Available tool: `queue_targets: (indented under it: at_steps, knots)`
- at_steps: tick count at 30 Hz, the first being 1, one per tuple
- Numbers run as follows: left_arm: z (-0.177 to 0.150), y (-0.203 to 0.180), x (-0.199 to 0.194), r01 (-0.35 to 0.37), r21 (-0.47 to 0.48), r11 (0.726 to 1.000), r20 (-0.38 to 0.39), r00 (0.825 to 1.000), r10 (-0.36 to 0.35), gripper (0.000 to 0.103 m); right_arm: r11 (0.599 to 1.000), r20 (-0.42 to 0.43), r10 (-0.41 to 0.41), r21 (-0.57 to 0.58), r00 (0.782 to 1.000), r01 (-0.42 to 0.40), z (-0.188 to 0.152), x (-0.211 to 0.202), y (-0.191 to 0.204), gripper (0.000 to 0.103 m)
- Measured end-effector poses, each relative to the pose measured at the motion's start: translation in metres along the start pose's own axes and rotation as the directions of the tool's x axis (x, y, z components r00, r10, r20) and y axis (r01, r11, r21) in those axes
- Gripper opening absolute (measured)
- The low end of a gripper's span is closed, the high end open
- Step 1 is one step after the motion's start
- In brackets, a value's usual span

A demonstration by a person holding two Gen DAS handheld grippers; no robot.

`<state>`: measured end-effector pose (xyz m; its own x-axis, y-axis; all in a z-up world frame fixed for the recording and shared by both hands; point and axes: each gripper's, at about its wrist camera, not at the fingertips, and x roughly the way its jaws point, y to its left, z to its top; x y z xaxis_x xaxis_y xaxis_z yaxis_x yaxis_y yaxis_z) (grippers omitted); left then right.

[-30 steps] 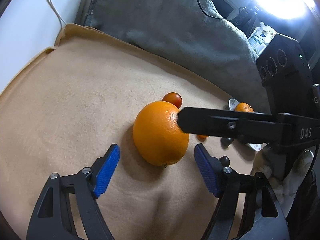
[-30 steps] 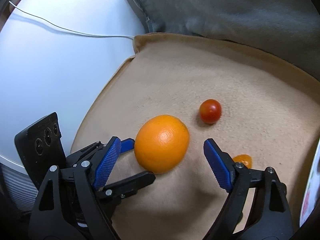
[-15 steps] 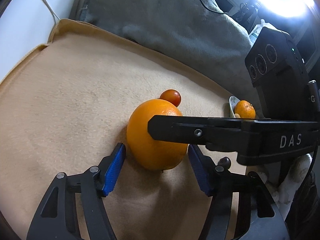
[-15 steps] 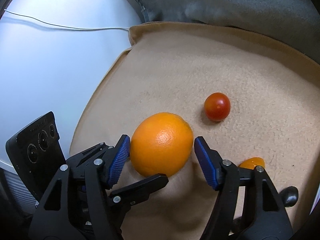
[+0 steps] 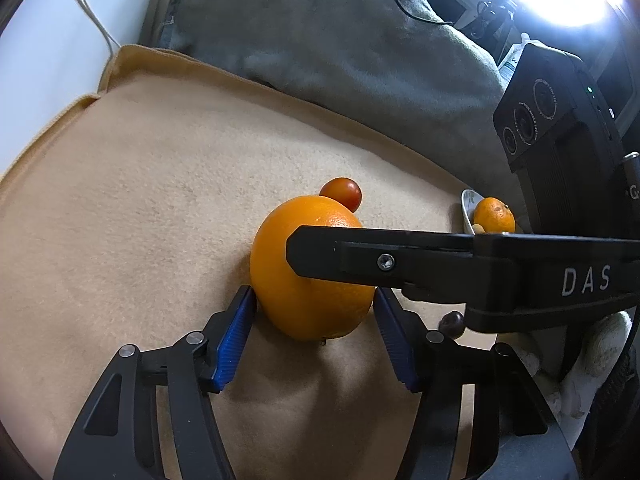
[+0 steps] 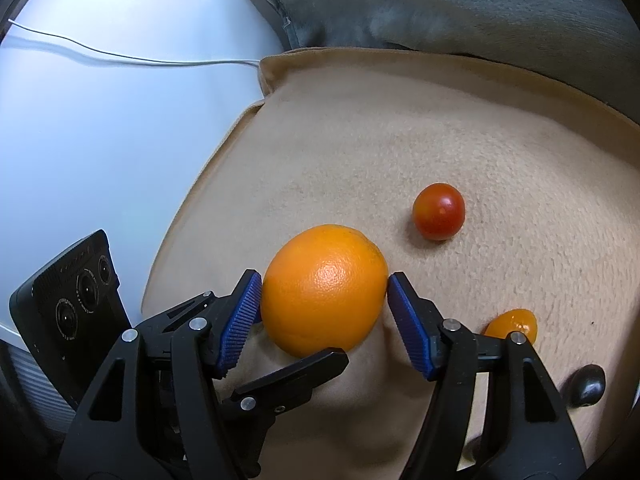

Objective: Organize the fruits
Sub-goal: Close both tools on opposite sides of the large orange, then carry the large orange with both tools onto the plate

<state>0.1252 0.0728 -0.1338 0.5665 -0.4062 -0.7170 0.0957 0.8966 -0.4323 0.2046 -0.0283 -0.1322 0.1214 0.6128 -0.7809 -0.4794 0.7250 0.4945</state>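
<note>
- Both tongs are now clamped on the same orange (image 6: 324,288): my right gripper (image 6: 325,298) has its blue pads (image 6: 242,318) pressed on the fruit's two flanks, and my left gripper (image 5: 314,330) does the same lower down on it.
- A second ago both sets of jaws stood well clear of the orange; they have since come in on it and stopped, with the hands barely shifting.
- I judge that as the grasp step done. The orange is pinched from two directions and ready to lift, though one grip must probably let go first.
- Seen from the left wrist, one black finger of the right gripper lies across the upper face of the orange.
- The orange rests on the tan fleece blanket (image 6: 460,140), about mid-blanket.
- Just beyond the orange sits a cherry tomato (image 6: 439,211), apart from it in the right view.
- A small mandarin (image 5: 494,220) lies in a white dish (image 5: 466,210) well to the right of the orange.
- Near the orange's right side lie a small orange-coloured fruit (image 6: 512,322) and a dark, glossy one (image 6: 587,386).
- Both grippers slope steeply down toward the orange, meeting it from crossing angles.
</note>
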Motion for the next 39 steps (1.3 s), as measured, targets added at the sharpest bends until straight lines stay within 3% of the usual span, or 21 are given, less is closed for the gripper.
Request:
queue_targets:
  at_steps: [15, 39]
  knots:
    - [-0.003, -0.03, -0.016, 0.006, 0.057, 0.998, 0.034, 0.999, -0.008, 0.06, 1.0, 0.069, -0.012, -0.016, 0.998, 0.013, -0.019, -0.042, 0.002, 0.068]
    - [-0.015, -0.134, -0.004, 0.082, 0.228, 0.97, 0.012, 0.996, -0.087, 0.06, 0.995, 0.215, -0.081, 0.075, 0.973, 0.066, -0.079, -0.145, -0.048, 0.068]
